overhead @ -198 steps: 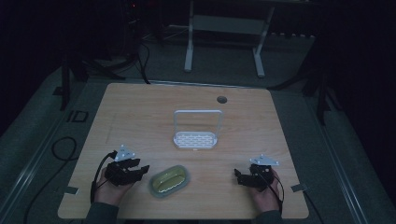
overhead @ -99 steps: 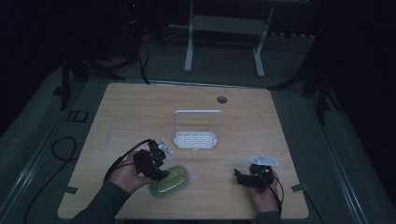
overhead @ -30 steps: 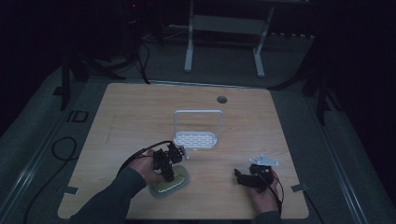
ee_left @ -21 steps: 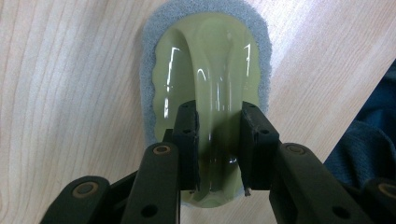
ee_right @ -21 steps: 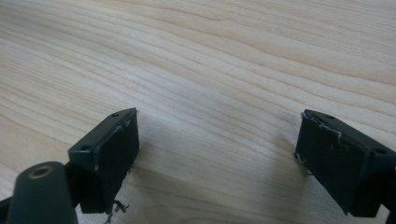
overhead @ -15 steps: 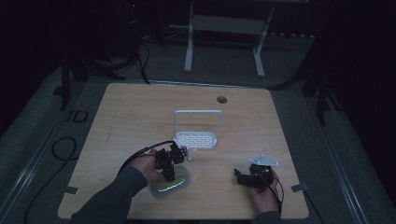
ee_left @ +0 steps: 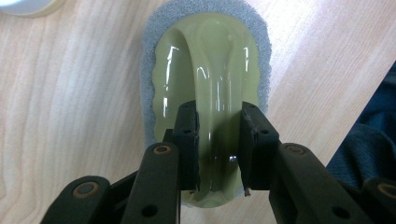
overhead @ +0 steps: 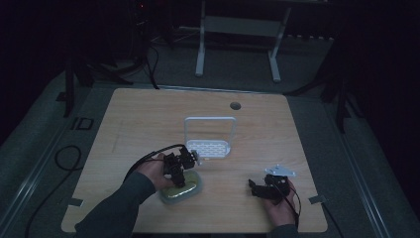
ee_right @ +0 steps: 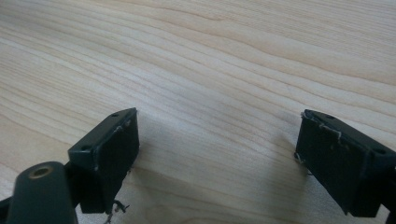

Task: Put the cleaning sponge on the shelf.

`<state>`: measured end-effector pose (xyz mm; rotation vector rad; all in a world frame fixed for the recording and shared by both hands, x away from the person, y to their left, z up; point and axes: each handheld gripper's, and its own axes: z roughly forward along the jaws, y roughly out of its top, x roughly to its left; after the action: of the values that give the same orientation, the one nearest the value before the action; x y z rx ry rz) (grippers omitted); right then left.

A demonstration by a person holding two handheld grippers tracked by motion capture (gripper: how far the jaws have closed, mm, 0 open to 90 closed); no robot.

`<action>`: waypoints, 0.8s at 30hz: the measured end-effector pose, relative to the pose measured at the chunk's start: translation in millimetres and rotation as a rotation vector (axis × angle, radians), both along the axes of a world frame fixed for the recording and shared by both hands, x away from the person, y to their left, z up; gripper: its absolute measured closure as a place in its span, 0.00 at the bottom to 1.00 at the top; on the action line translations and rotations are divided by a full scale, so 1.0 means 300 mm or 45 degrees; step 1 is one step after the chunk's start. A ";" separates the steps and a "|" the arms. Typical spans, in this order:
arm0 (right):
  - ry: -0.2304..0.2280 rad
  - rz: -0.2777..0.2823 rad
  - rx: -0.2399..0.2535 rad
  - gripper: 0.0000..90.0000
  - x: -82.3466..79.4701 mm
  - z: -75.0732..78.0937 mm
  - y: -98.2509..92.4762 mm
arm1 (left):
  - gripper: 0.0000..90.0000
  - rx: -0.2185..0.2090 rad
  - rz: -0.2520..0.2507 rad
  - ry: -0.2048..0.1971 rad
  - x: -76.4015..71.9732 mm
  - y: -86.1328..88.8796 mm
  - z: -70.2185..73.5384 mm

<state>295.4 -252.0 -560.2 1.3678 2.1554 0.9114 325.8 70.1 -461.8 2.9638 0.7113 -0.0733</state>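
A scrubber (overhead: 181, 187) with a glossy olive-green handle on a grey sponge base lies flat near the table's front, left of centre. In the left gripper view the scrubber (ee_left: 210, 79) has its raised middle ridge pinched between the two black jaws. My left gripper (overhead: 177, 174) points down onto it and is shut on that ridge, seen close up as the left gripper (ee_left: 218, 144). My right gripper (overhead: 256, 189) rests low on the table at the front right. Its jaws stand wide apart over bare wood, and the right gripper (ee_right: 217, 154) holds nothing.
A white rack (overhead: 209, 145) with a tall wire loop and a slotted tray stands just behind the scrubber; its edge (ee_left: 23, 4) shows at the top left of the left gripper view. A round cable hole (overhead: 235, 105) sits near the table's far edge.
My left gripper has travelled from the front left over to the scrubber, come down on it and shut on its handle ridge. The right gripper has stayed where it was.
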 end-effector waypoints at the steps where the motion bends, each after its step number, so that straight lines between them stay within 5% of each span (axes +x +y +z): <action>1: 0.001 -0.001 0.001 0.14 0.000 0.000 0.000 | 0.79 0.004 -0.001 -0.003 0.002 0.000 0.002; 24: -0.002 0.002 -0.001 0.14 0.000 0.000 0.000 | 0.80 -0.003 -0.047 -0.095 0.047 -0.024 0.060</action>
<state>295.5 -252.1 -560.2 1.3652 2.1557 0.9112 339.9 62.9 -443.9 2.9598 0.6474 0.0334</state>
